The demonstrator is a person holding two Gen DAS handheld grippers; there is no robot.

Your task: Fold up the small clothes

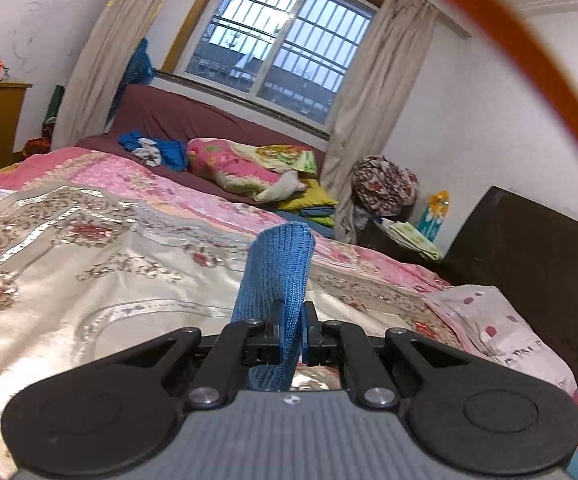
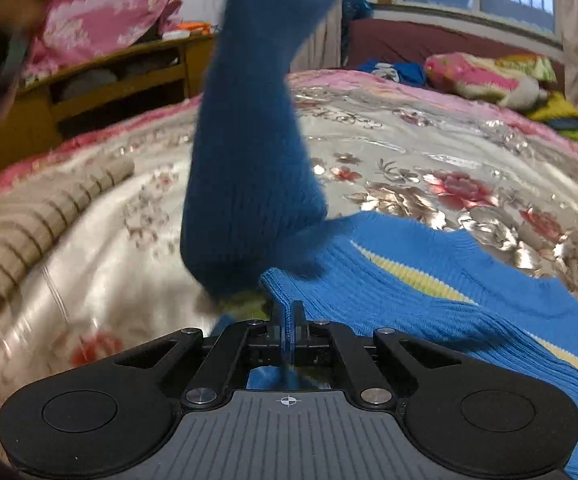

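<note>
A small blue knit sweater with a yellow stripe lies on the floral bedspread at the right of the right wrist view. My right gripper is shut on its edge. One blue sleeve is lifted and stands up in front of that camera, blurred. In the left wrist view my left gripper is shut on that blue sleeve, whose cuff end sticks up above the fingers over the bedspread.
A beige ribbed garment lies on the bed at the left. Pillows and bunched clothes sit at the bed's far end under the window. A wooden cabinet stands left, a dark headboard right.
</note>
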